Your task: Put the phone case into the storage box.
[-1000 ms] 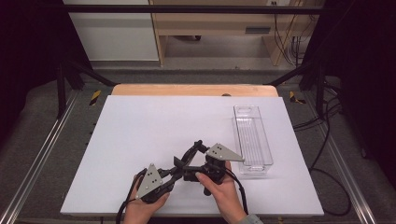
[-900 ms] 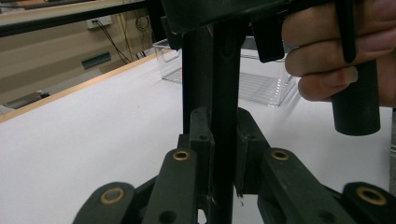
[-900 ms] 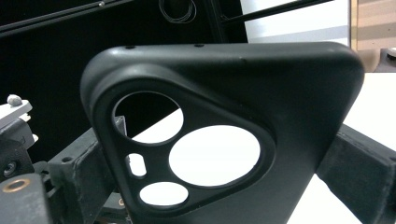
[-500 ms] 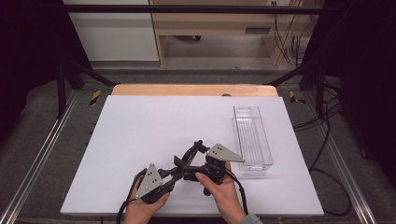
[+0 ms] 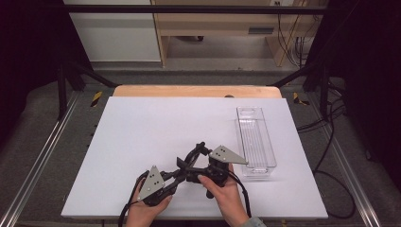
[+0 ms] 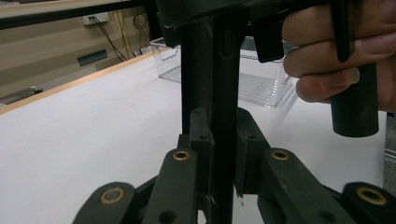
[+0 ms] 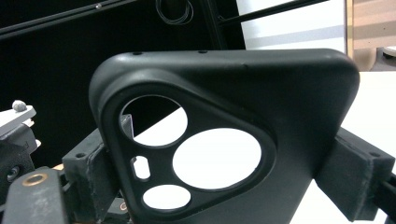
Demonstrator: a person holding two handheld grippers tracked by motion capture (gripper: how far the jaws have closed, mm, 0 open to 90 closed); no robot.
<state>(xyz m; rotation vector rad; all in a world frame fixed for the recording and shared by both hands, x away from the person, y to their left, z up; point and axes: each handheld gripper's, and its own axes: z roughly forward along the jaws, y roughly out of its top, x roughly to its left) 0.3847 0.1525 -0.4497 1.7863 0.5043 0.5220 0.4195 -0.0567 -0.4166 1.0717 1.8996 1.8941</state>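
A black phone case [image 7: 289,116] with round camera cut-outs stands between the jaws of my right gripper [image 7: 224,182]. The pads [image 7: 95,175] press on its two long sides, and the jaws have just been closing on it. In the left gripper view the case [image 6: 219,70] appears edge-on, a thin upright strip, with my left gripper [image 6: 219,135] shut on that edge. In the high view both grippers meet at the case [image 5: 193,156] near the table's front middle, the left gripper [image 5: 182,174] from the lower left and the right gripper [image 5: 195,165] from the right.
A clear plastic tray [image 5: 255,137] lies lengthwise at the right of the white table top [image 5: 142,137], close to the right hand. A wooden strip [image 5: 196,91] runs along the far edge. Black frame bars and cables stand beyond the table.
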